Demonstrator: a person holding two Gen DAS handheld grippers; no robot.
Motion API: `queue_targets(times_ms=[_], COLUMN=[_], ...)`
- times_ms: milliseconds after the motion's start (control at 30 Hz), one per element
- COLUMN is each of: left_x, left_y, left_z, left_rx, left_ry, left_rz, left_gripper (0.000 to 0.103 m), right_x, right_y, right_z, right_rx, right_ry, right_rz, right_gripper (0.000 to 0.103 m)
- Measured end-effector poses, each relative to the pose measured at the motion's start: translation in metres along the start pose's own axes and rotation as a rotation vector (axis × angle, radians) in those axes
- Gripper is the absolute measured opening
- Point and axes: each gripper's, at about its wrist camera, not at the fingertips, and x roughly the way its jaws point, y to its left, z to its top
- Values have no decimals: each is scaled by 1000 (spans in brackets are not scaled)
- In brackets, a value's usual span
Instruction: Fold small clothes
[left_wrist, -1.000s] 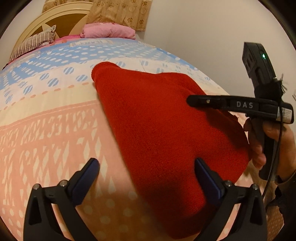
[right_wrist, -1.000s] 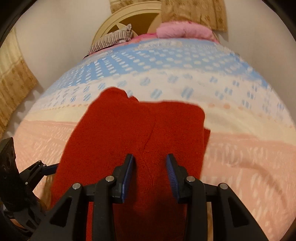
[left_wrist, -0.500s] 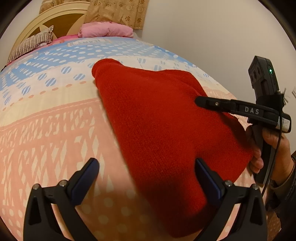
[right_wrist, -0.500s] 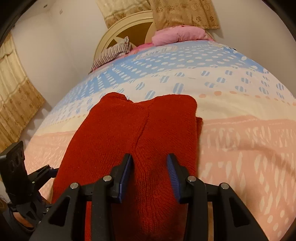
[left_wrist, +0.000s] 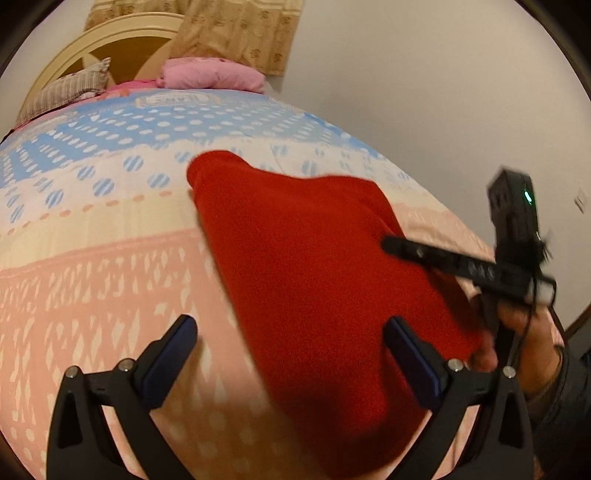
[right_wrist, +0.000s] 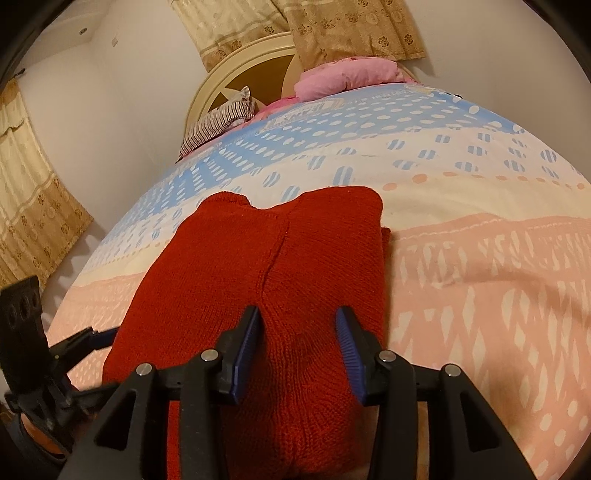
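1. The left gripper (left_wrist: 290, 354) hangs with its jaws spread wide and nothing between them; its right finger sits over the garment's edge.
2. The red knit garment (right_wrist: 280, 266) lies folded on the patterned bedspread (right_wrist: 480, 280).
3. The right gripper (right_wrist: 297, 352) is partly open above the garment's near end; whether it pinches the knit is unclear.

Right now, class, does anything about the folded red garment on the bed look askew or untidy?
Slightly. The red knit garment lies folded on the bedspread, but a lower layer's edge pokes out past its far right corner. Nothing is spilled or damaged.
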Motion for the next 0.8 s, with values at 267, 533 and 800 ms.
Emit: queue_targets(times_ms=[267, 533, 800], left_x=[25, 25, 26], left_y=[13, 8, 7], left_z=[-4, -4, -4], left_rx=[-67, -50, -47], left_ry=[29, 30, 29], left_rz=[-29, -6, -3], left_gripper=[103, 103, 103], right_x=[-18, 25, 16], right_y=[-1, -16, -32], right_z=[17, 35, 24], right_rx=[36, 24, 76], right_ry=[-65, 78, 67], right_rz=[-10, -125, -109], right_gripper=[43, 43, 45])
